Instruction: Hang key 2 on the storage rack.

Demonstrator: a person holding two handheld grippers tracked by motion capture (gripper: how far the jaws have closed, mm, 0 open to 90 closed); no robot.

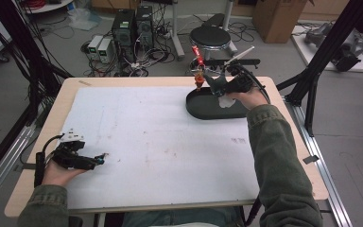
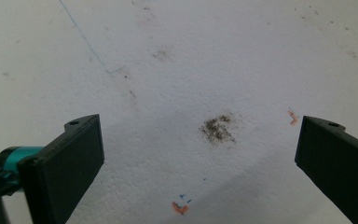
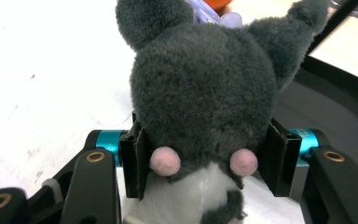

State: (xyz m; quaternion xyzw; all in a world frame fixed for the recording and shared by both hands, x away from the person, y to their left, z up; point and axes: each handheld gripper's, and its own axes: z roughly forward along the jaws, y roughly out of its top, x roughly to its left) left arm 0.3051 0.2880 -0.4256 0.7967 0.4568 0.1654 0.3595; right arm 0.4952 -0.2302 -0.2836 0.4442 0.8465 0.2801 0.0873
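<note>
A dark grey plush toy (image 3: 205, 88) with two ears, pink cheeks and a white front is pinched at its neck between the pads of my right gripper (image 3: 207, 161), which is shut on it. In the high view the right gripper (image 1: 217, 86) holds the plush toy (image 1: 213, 82) above the far edge of a black oval tray (image 1: 203, 112) at the table's far right. My left gripper (image 1: 101, 160) rests low over the white mat near the front left. Its jaws stand wide open in the left gripper view (image 2: 200, 140), with nothing between them but stained mat.
A white mat (image 1: 160, 142) covers most of the wooden table. An orange and red object (image 1: 198, 75) stands at the tray's far left edge. Behind the table are a black stool (image 1: 210, 35), computers and cables on the floor. A black frame post (image 1: 312, 90) rises at the right.
</note>
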